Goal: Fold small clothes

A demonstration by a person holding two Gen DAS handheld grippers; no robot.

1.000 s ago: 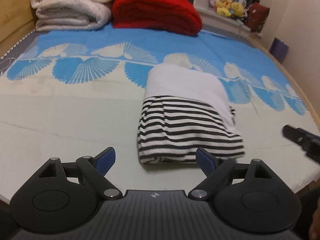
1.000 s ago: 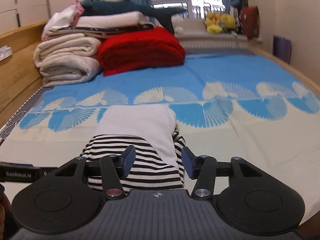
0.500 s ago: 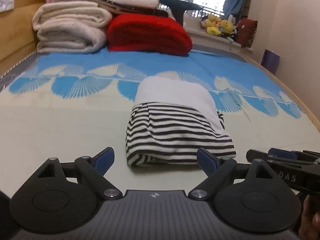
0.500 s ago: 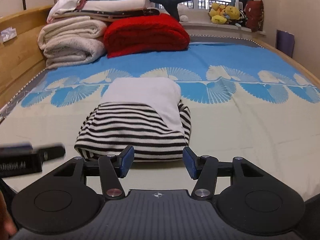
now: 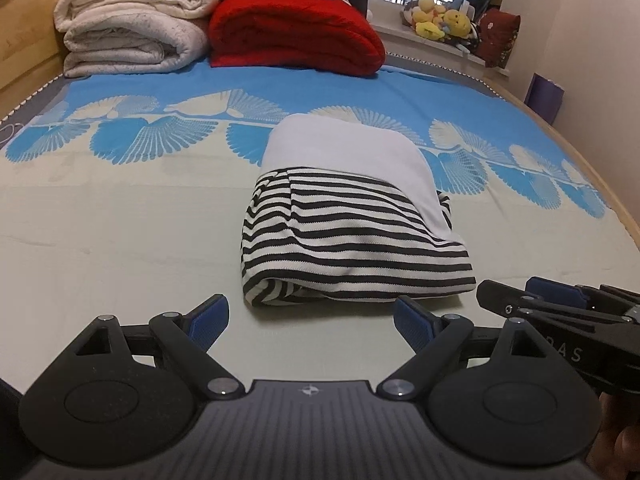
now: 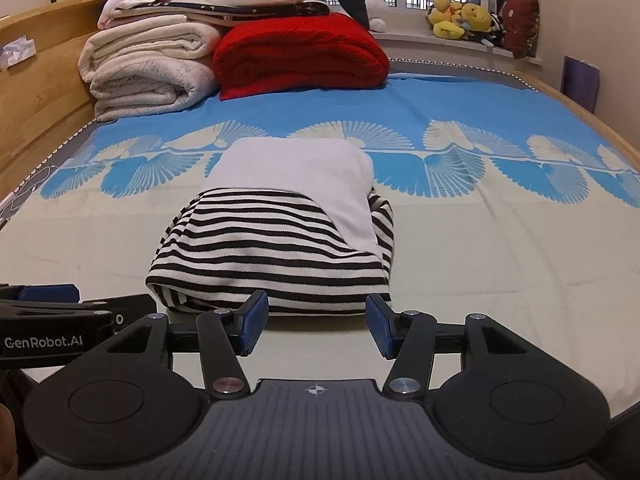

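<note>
A small garment lies folded on the bed, black-and-white striped [image 5: 352,248] [image 6: 272,256] at its near end and plain white [image 5: 348,152] [image 6: 292,168] at its far end. My left gripper [image 5: 310,320] hovers low just in front of the garment's near left corner, open with nothing between its blue pads. My right gripper [image 6: 316,326] sits low at the near right edge of the striped part, also open and empty. Each gripper shows at the side of the other's view.
The bed sheet [image 5: 120,232] is pale green near me, blue with fan patterns farther off. Folded white blankets [image 5: 132,36] and a red blanket [image 5: 292,36] are stacked at the far end. Plush toys [image 6: 460,16] line the windowsill. A wooden bed frame [image 6: 36,92] runs along the left.
Both grippers have dropped lower and drawn closer to the garment's near edge, so the view is flatter. The right gripper now shows more fully at the left wrist view's right edge.
</note>
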